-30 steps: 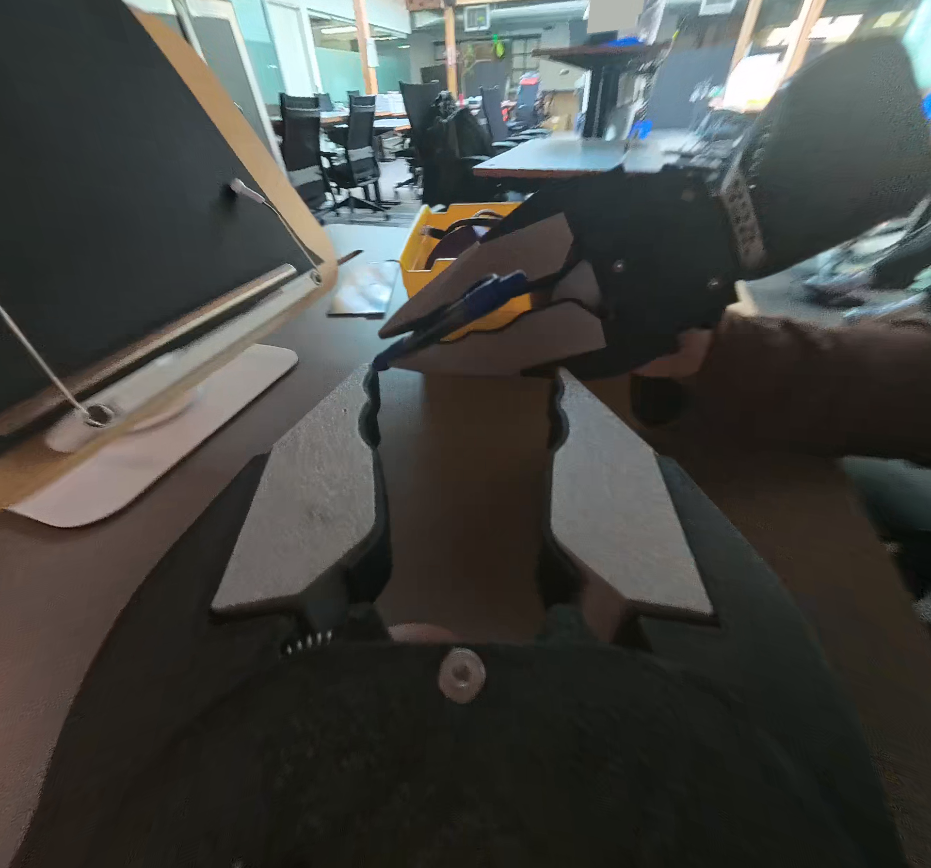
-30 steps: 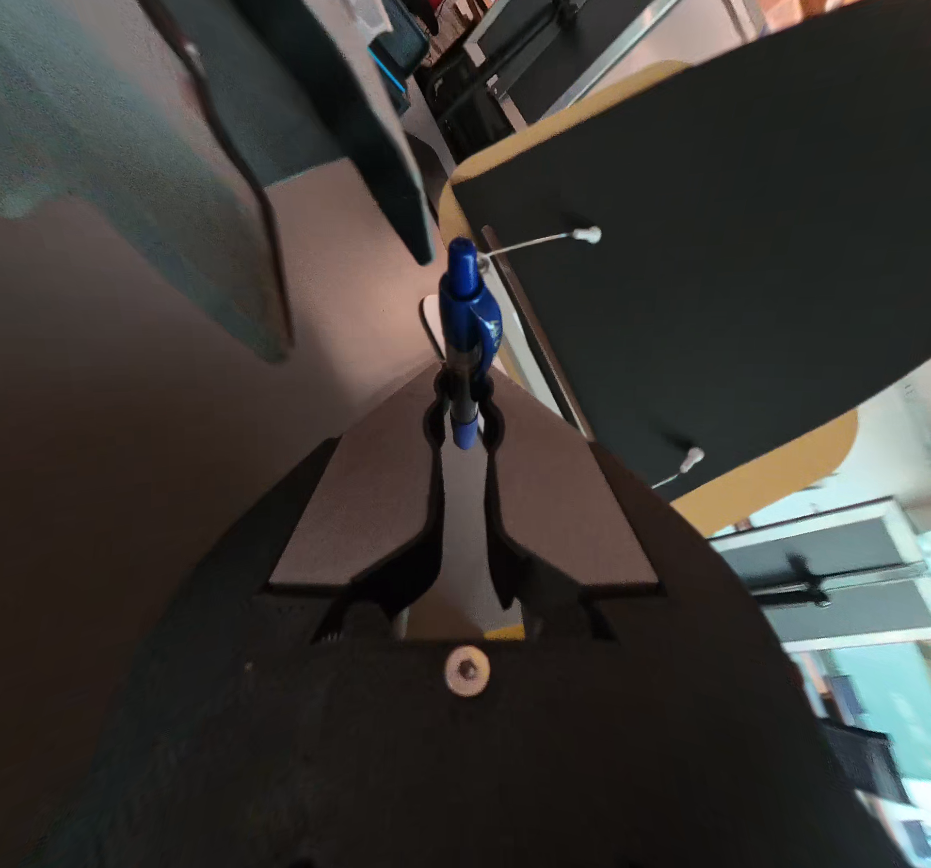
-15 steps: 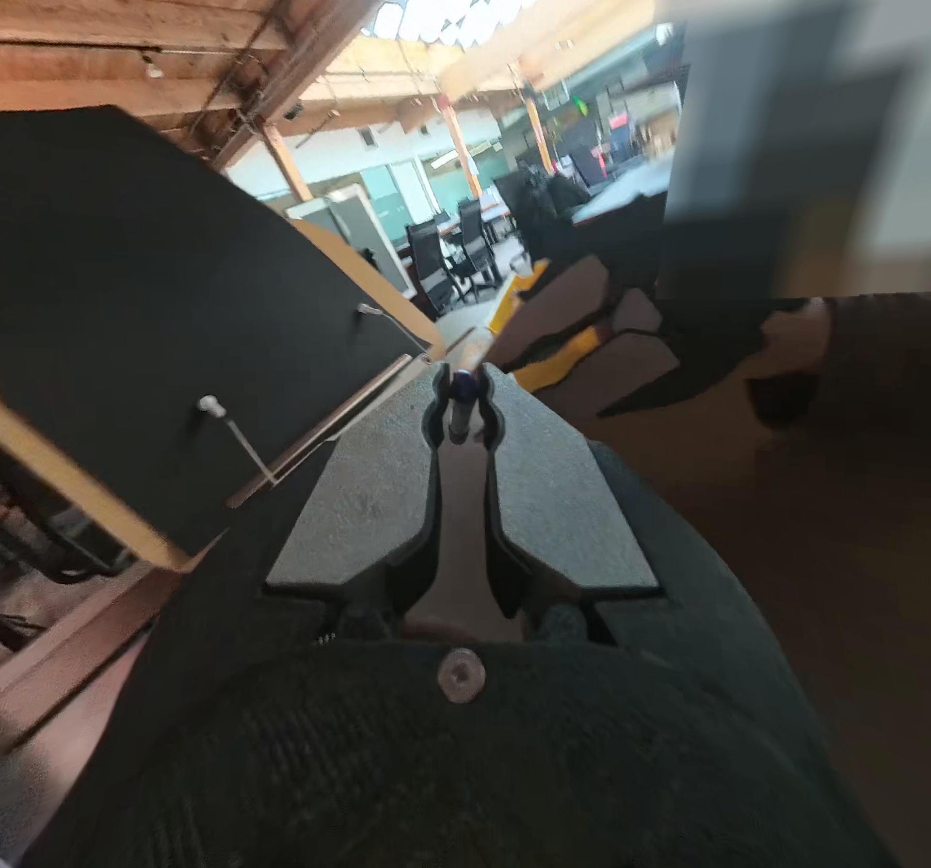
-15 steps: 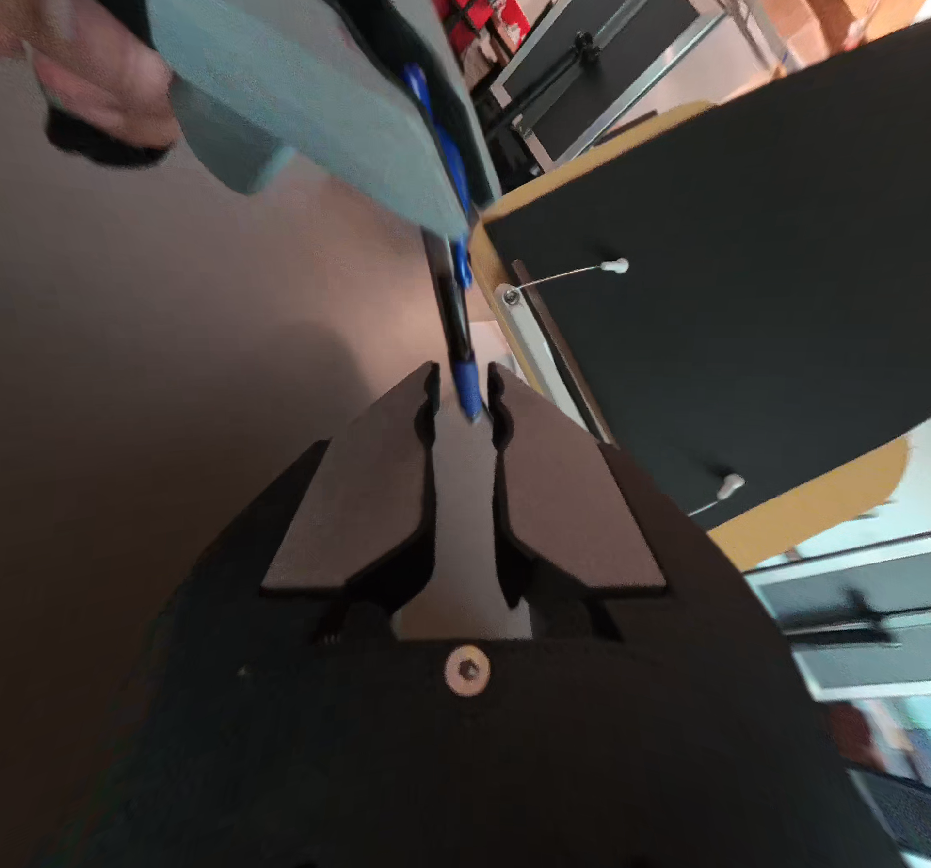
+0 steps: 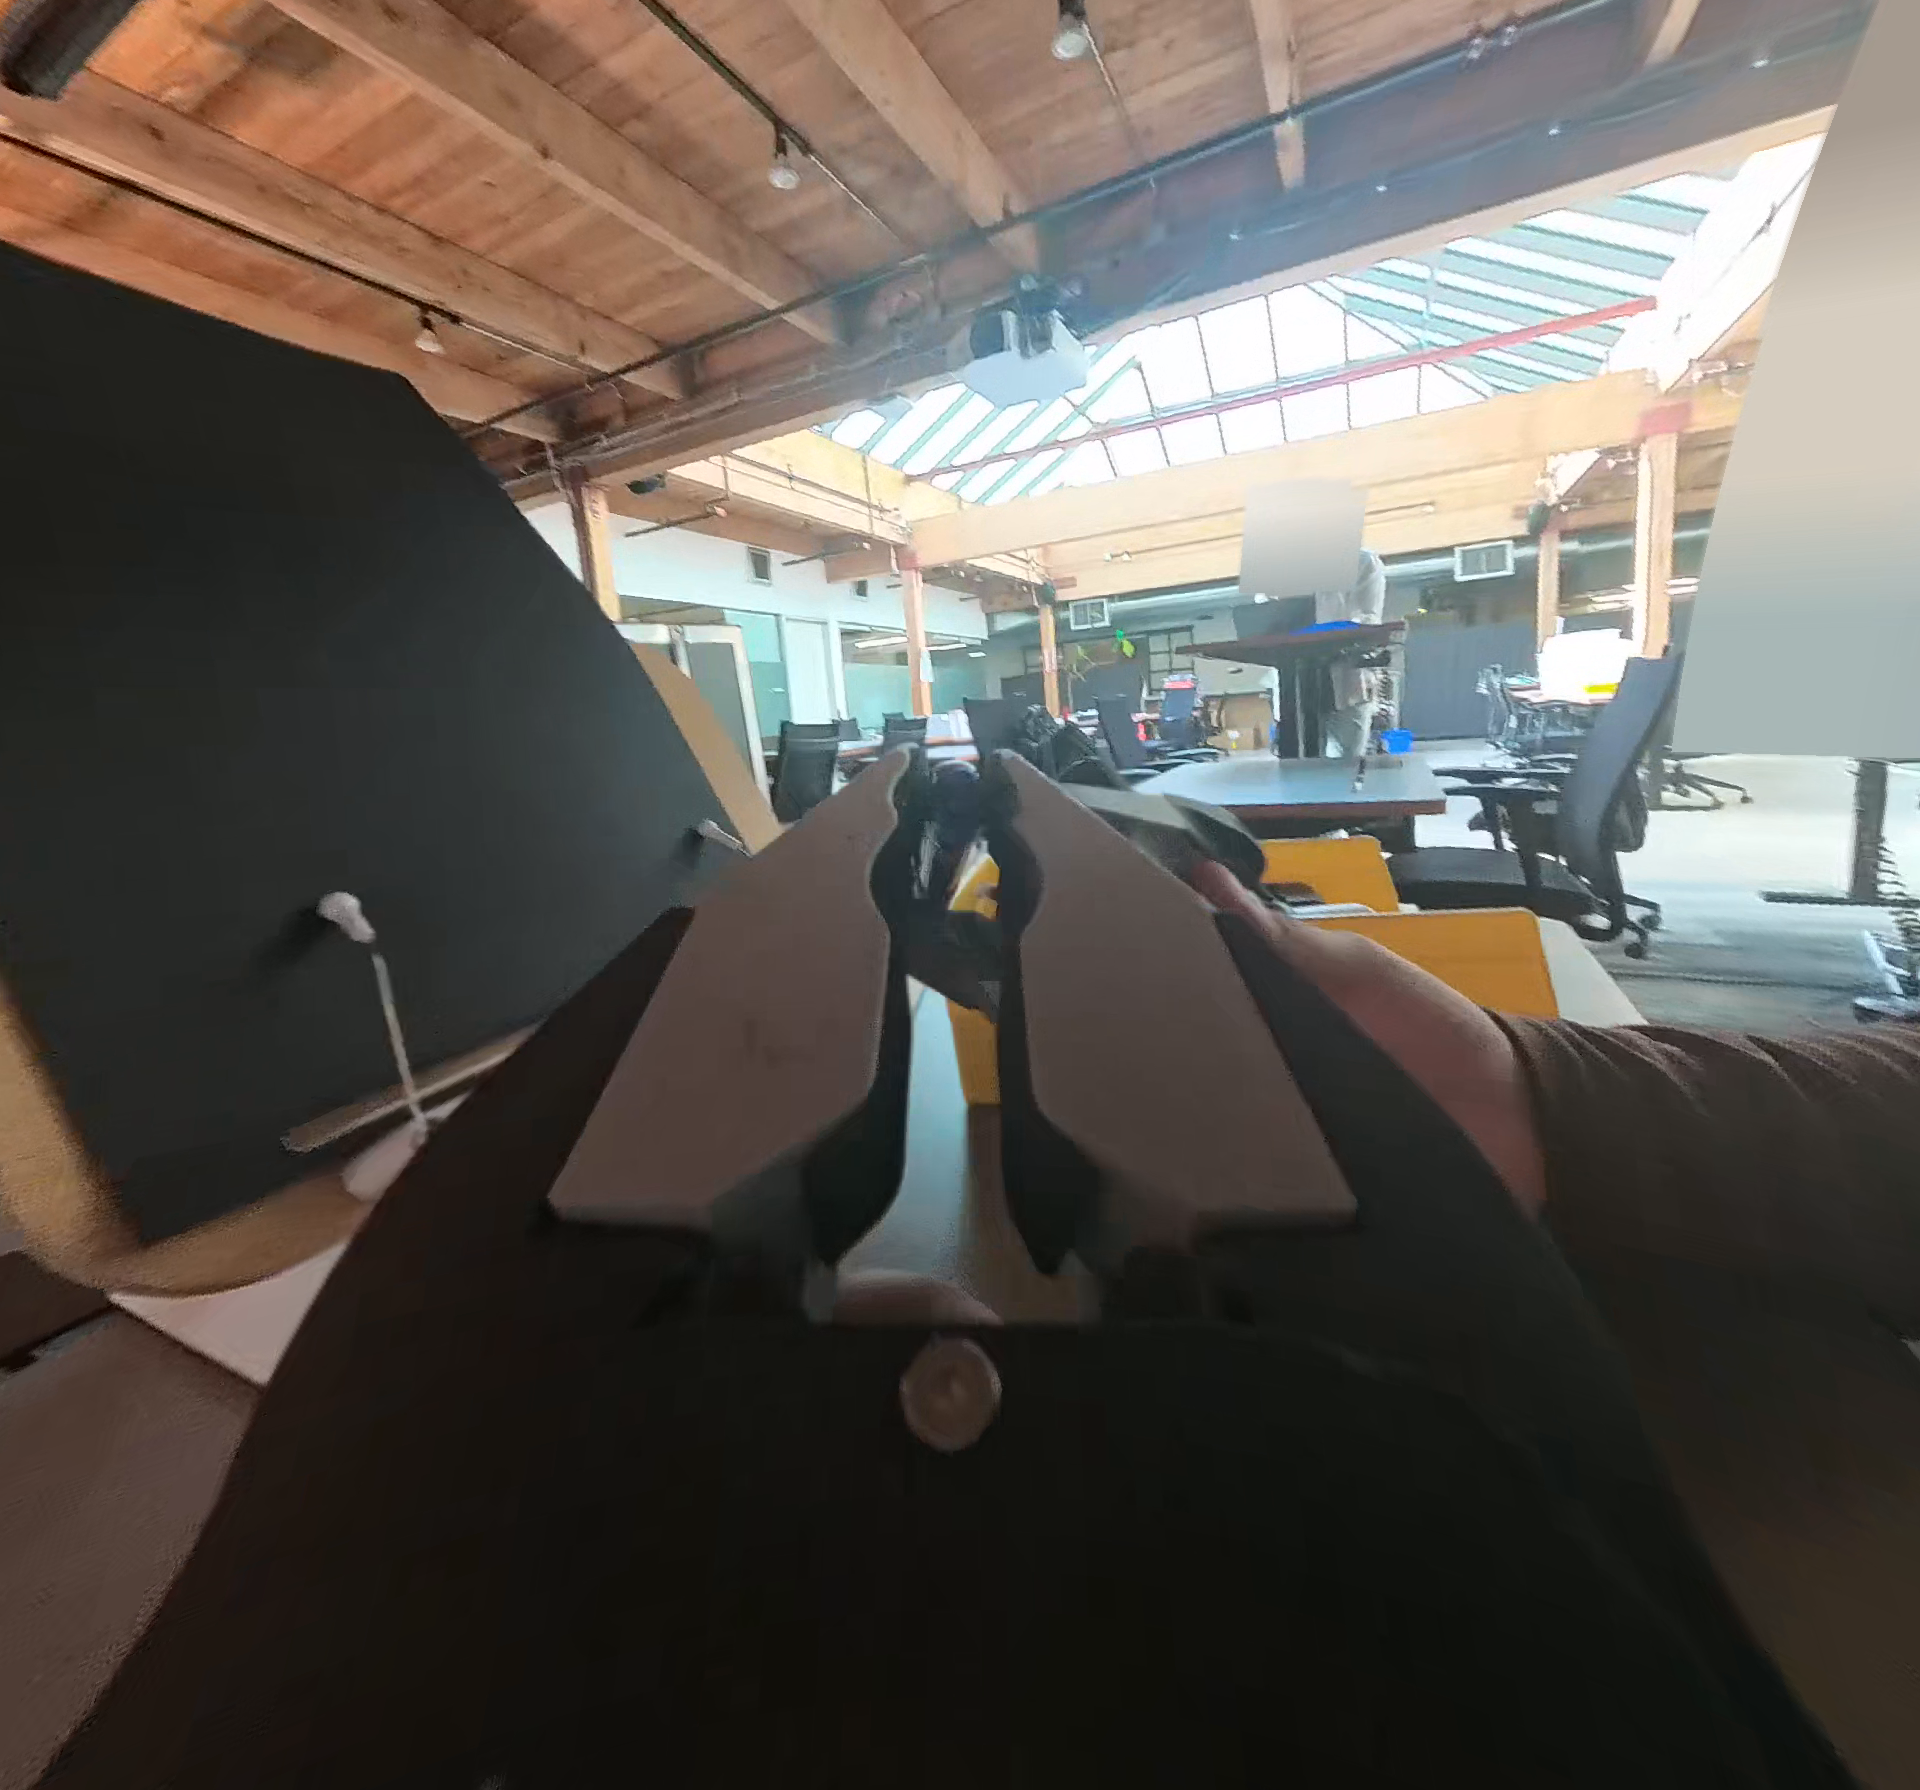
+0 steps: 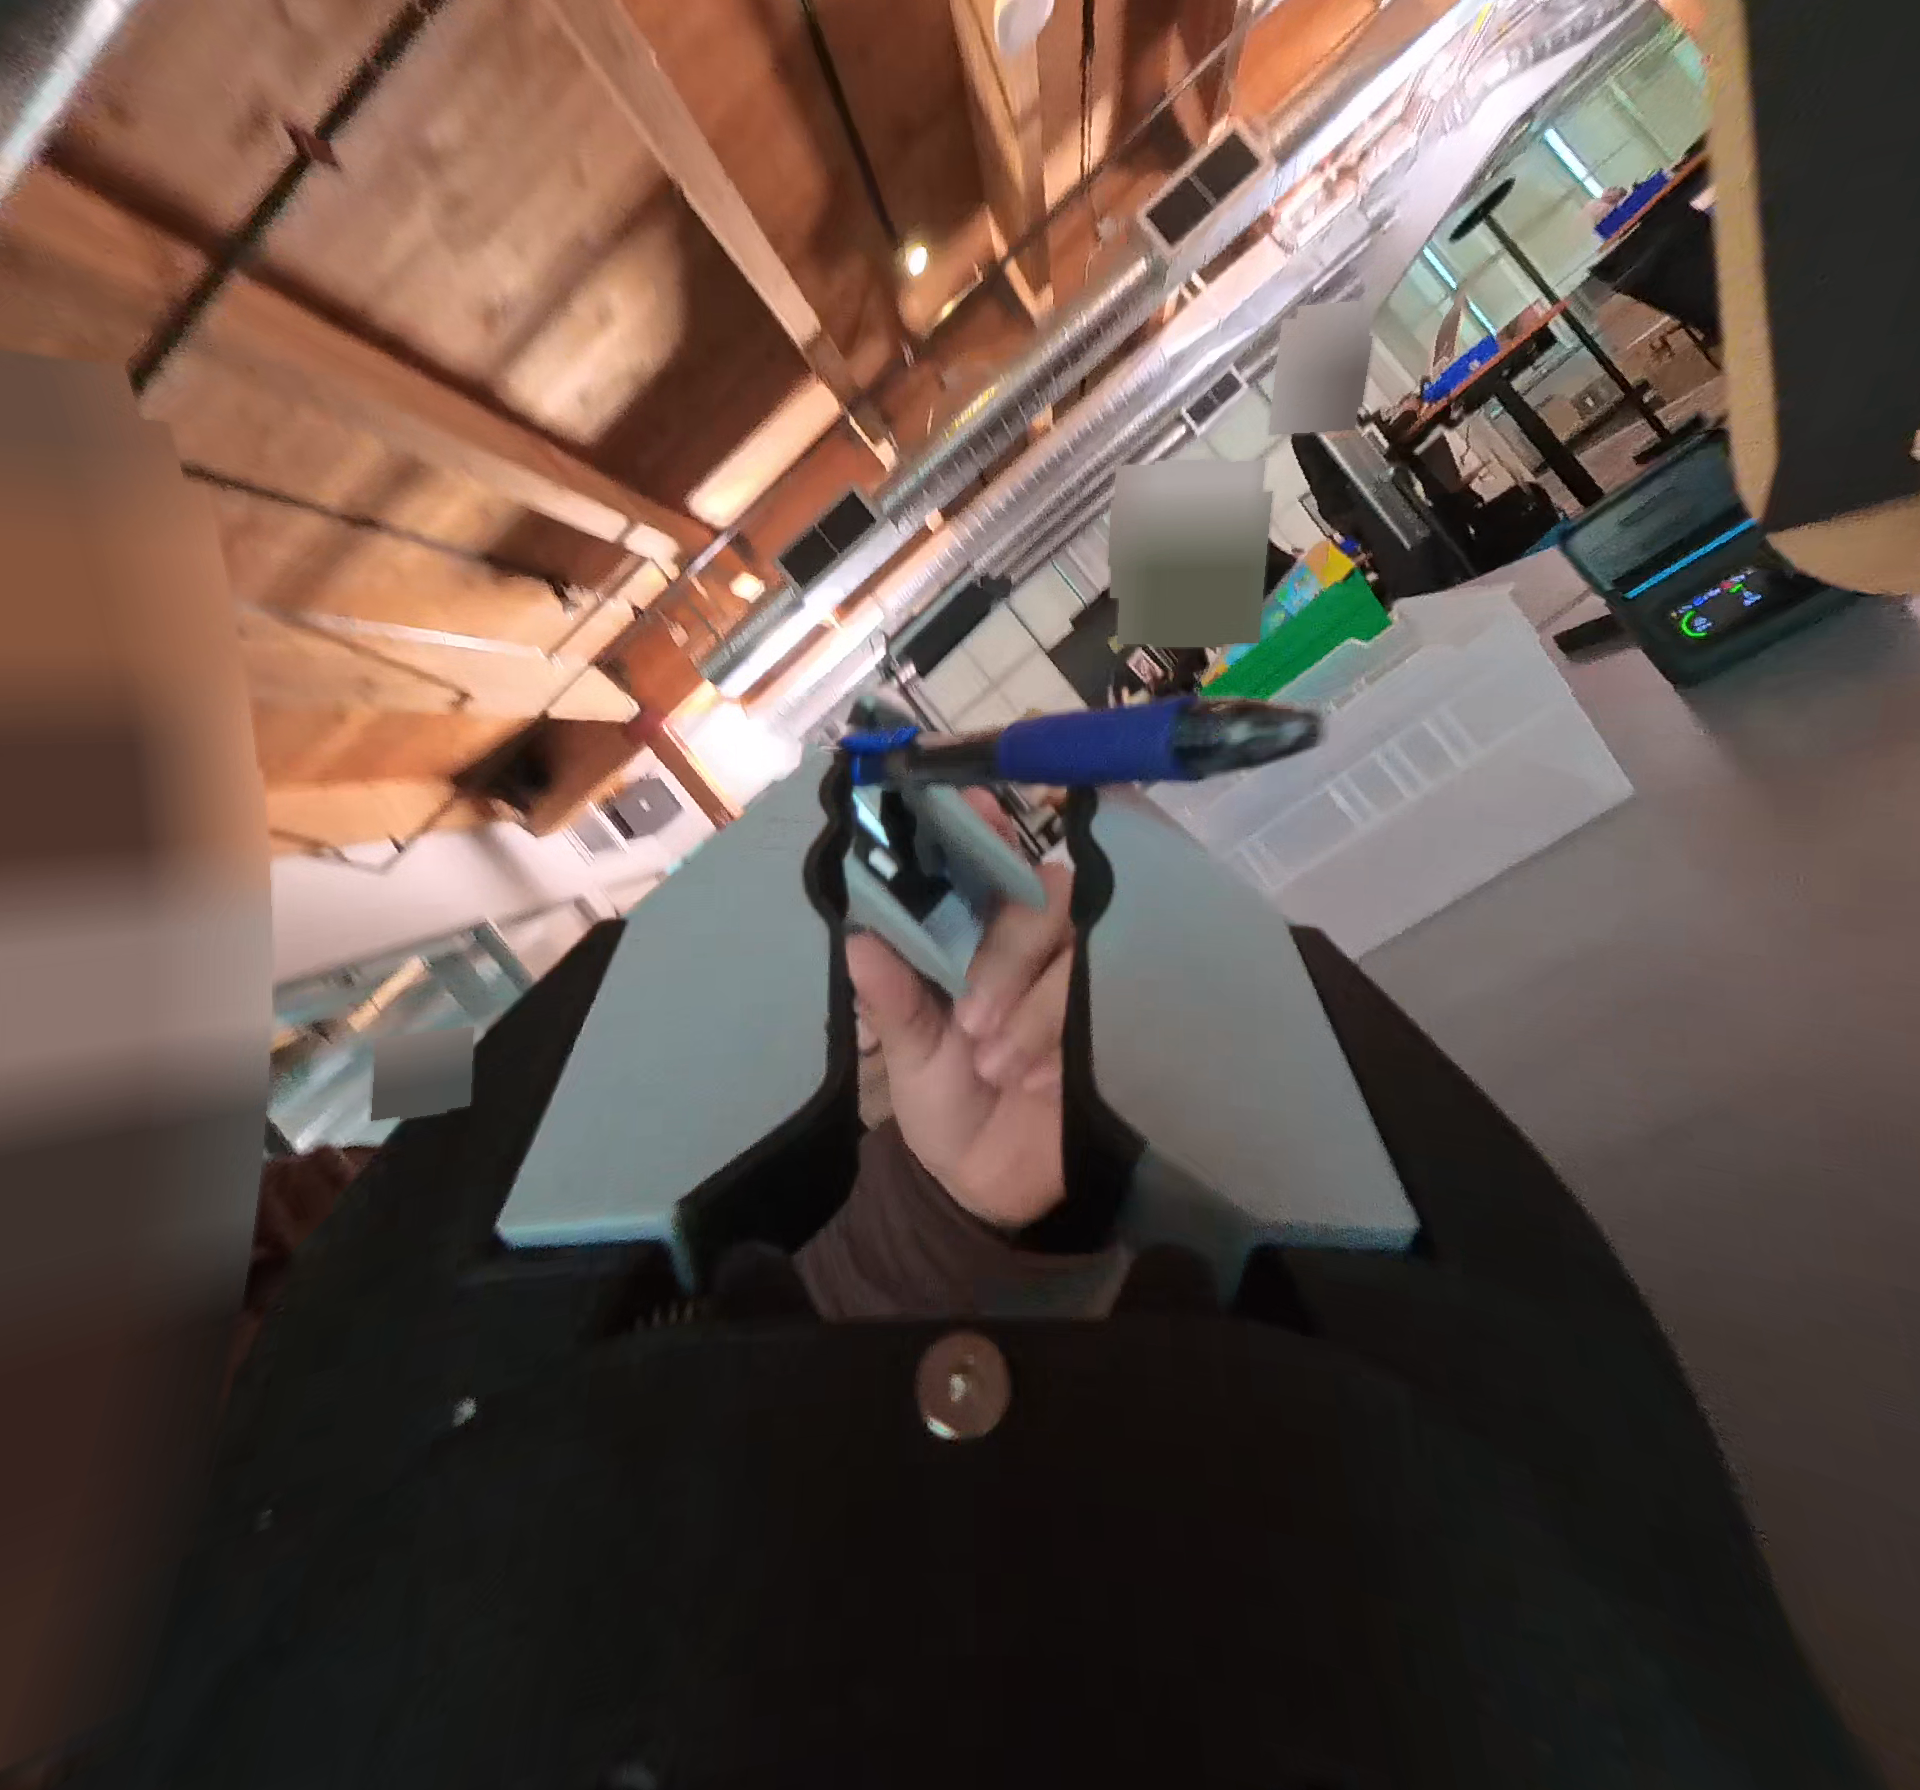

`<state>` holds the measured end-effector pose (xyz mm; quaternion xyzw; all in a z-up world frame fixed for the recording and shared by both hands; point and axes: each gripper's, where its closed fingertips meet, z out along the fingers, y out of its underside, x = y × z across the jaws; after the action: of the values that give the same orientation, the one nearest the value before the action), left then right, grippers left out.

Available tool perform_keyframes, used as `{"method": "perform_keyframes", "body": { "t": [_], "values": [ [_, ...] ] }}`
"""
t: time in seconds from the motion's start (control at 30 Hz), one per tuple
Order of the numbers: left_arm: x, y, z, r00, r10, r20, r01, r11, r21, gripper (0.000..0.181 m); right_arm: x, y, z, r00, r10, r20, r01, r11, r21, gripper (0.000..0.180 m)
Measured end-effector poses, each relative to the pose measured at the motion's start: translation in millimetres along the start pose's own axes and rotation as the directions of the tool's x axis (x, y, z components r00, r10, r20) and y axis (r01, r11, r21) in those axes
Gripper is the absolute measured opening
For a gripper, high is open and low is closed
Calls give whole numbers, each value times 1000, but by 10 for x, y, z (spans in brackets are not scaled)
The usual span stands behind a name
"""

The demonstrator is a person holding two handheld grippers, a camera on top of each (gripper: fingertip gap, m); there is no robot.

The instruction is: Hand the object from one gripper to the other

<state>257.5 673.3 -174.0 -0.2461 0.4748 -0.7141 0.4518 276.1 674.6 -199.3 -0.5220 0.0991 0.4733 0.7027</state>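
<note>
The left gripper (image 5: pixel 951 784) is clamped on the blue pen (image 6: pixel 1081 753), which is pinched at its fingertips. The right gripper (image 6: pixel 961 800) is spread wide and empty. In the right wrist view the pen is seen lying crosswise just beyond the right fingertips, its long axis running across the gap, tip toward the right. The pen is judged to be handed over already, so the right gripper need only be drawn clear
</note>
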Motion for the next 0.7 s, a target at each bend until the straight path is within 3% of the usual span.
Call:
{"method": "perform_keyframes", "body": {
  "t": [0.07,0.17,0.23,0.33,0.43,0.53,0.63,0.67,0.7],
  "values": [
    [51,103,41,1000,-15,-11,14,999,-33,7,67,-83,-60,999,32,-9,-32,998,55,19],
    [73,313,95,999,-41,-8,40,991,-126,7,24,-219,-167,998,41,48,-46,994,102,8],
    [42,555,105,996,-88,8,87,964,-253,7,67,-262,-218,999,-35,-27,37,996,77,6],
    [14,877,31,998,-65,-4,55,885,-462,14,193,-176,-248,929,-298,-218,275,952,-132,7],
    [-22,1025,-46,992,121,-35,-120,819,-561,32,341,-109,-321,767,-546,-337,434,829,-354,7],
    [9,1106,-51,975,216,-59,-208,774,-598,40,403,-51,-338,669,-654,-354,482,744,-463,7],
    [76,1166,-22,981,182,-64,-182,771,-611,38,366,113,-248,669,-683,-293,495,704,-509,7],
    [71,1176,-20,981,185,-62,-184,768,-614,36,331,180,-203,669,-697,-257,510,682,-524,7],
    [68,1174,-23,979,192,-67,-192,767,-613,19,292,245,-161,667,-712,-219,527,659,-537,7]
  ]
}}
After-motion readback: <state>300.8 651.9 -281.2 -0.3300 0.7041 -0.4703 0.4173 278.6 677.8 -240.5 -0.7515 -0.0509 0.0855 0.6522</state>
